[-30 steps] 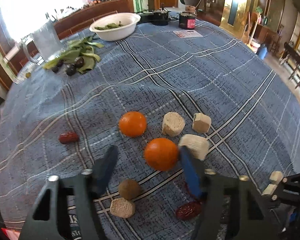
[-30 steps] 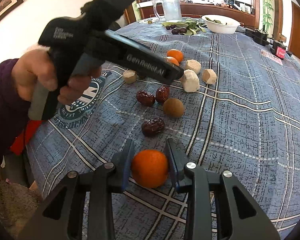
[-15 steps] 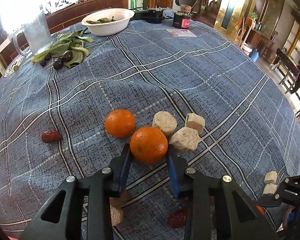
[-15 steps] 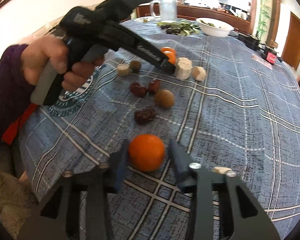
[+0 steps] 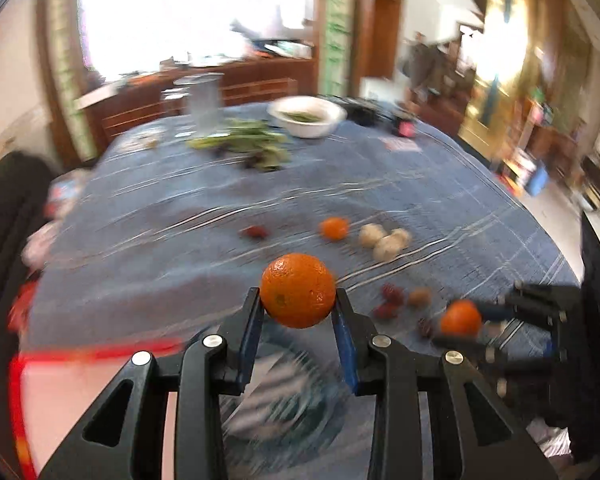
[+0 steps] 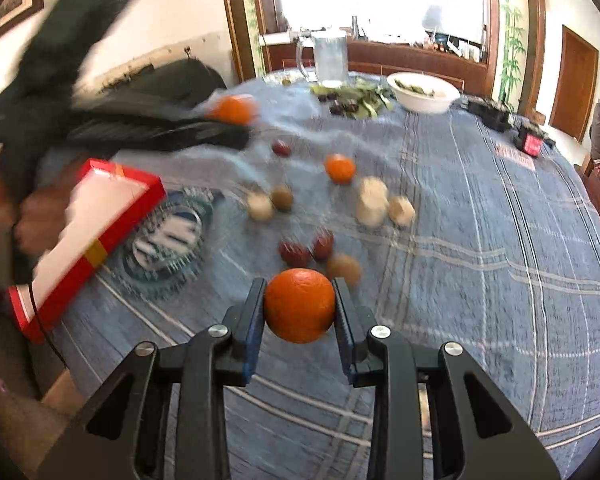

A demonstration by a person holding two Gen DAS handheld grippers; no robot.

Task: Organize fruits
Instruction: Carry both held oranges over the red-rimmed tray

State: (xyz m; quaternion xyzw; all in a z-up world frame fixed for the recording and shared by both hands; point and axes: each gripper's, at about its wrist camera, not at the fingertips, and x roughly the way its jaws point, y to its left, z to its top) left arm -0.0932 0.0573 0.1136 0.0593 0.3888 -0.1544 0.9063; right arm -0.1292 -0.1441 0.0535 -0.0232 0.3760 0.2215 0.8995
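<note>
My left gripper (image 5: 298, 308) is shut on an orange (image 5: 298, 290) and holds it well above the blue checked tablecloth (image 5: 440, 184). My right gripper (image 6: 299, 312) is shut on a second orange (image 6: 299, 305), lifted just off the cloth. The right wrist view shows the left gripper's orange (image 6: 233, 109) in the air at upper left, blurred. A third orange (image 6: 340, 168) lies on the cloth among red dates (image 6: 296, 252), brown round fruits (image 6: 344, 269) and pale chunks (image 6: 372, 202). A red-rimmed white box (image 6: 96, 216) lies at the table's left edge.
At the far side stand a white bowl (image 6: 422, 94), a glass pitcher (image 6: 330, 60), green leaves with dark fruits (image 6: 352, 98) and small dark appliances (image 6: 530, 142). A round printed emblem (image 6: 168, 240) marks the cloth beside the box. A hand (image 6: 36, 220) grips the left tool.
The left gripper closed on an orange and lifted it high, swinging towards the near-left box. The right gripper raised its orange a little off the cloth.
</note>
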